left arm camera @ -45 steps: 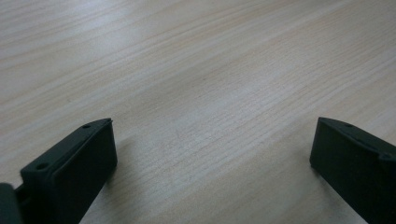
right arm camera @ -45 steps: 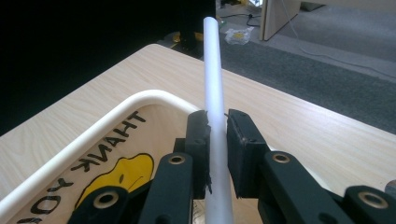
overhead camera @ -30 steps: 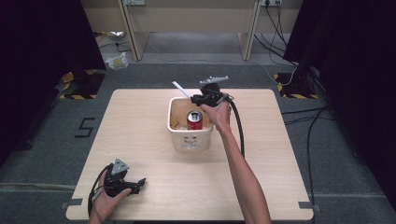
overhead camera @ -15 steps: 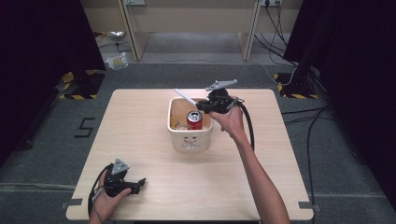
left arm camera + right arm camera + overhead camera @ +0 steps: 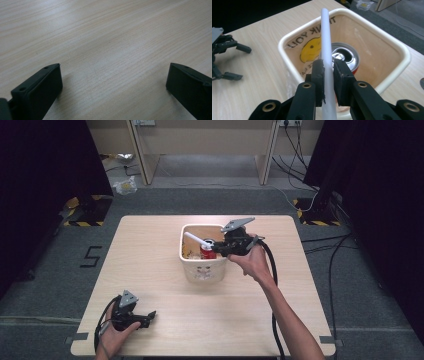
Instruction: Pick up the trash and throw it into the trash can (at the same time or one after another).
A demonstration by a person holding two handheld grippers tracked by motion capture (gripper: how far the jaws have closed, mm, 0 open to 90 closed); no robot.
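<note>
Right gripper view: our right gripper [image 5: 328, 68] clamps the white tube [image 5: 326, 50] over the bin [image 5: 404, 56]; we should lower it beside the can [image 5: 343, 58]. Left gripper [image 5: 142, 316] rests apart on the desk [image 5: 150, 250].

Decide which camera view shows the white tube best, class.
The right gripper view: the white tube runs its length, clamped in the right gripper above the bin. The high view shows it small; the left gripper view shows bare table.

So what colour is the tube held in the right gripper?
White, plain. The tube shows best in the right gripper view, clamped between the jaws above the bin.
</note>
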